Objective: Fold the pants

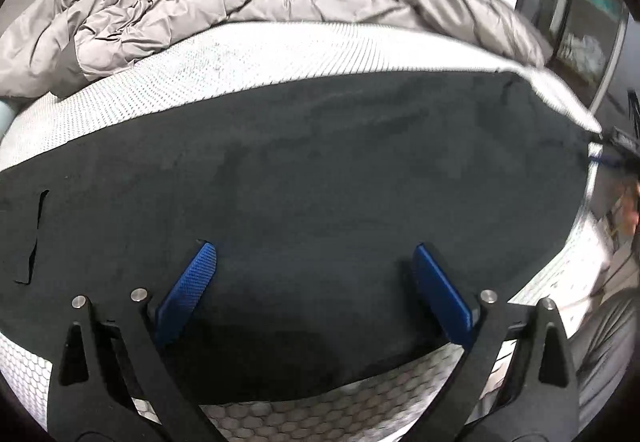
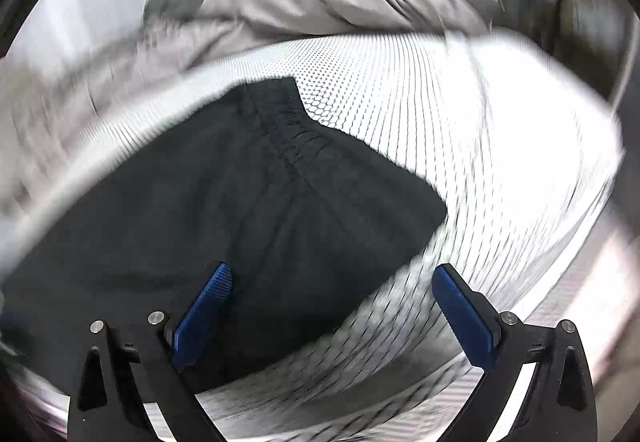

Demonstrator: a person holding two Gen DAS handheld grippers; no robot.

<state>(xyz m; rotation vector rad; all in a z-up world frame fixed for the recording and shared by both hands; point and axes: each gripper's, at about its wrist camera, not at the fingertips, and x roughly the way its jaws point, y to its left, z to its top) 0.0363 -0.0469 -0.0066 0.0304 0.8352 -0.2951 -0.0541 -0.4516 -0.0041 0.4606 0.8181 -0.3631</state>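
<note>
Black pants [image 1: 320,182] lie spread flat on the white honeycomb mattress [image 1: 240,54], grey duvet [image 1: 180,2] bunched behind; waistband [image 2: 296,138] shows in the right wrist view. Left gripper [image 1: 312,262] hovers wide apart over the fabric near its front edge, holding nothing; right gripper [image 2: 332,282] is likewise spread and empty, w/ 1 finger over cloth and 1 over bare mattress. To fold clean, I'd pinch both edges at matching spots & lift evenly so nothing bunches; right view is blurry, so exact height is unclear.

pants [image 1: 320,178] on mattress [image 1: 280,54], duvet [image 1: 200,2] behind
</note>
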